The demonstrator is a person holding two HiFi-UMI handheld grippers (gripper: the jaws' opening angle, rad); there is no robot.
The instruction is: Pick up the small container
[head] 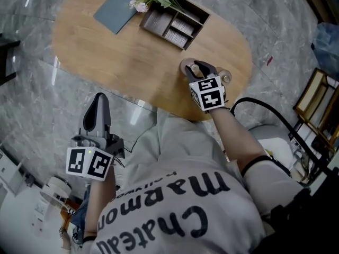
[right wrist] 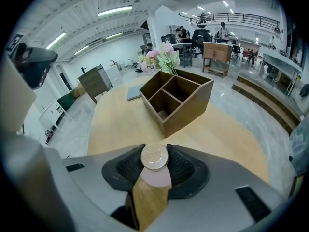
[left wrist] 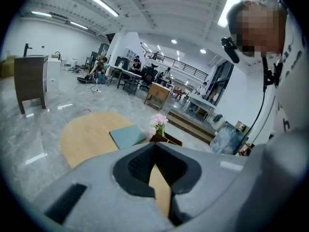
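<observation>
Right gripper (head: 198,71) clamps small container (right wrist: 154,159), wooden lid up, at near edge of round table (head: 106,52). Left gripper (head: 98,106) off table, jaws together, empty.

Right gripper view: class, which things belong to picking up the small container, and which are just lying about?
Job in hand:
small container
right gripper, clamped on it

Lying about:
wooden organiser
pink flowers
blue-grey folder
</observation>
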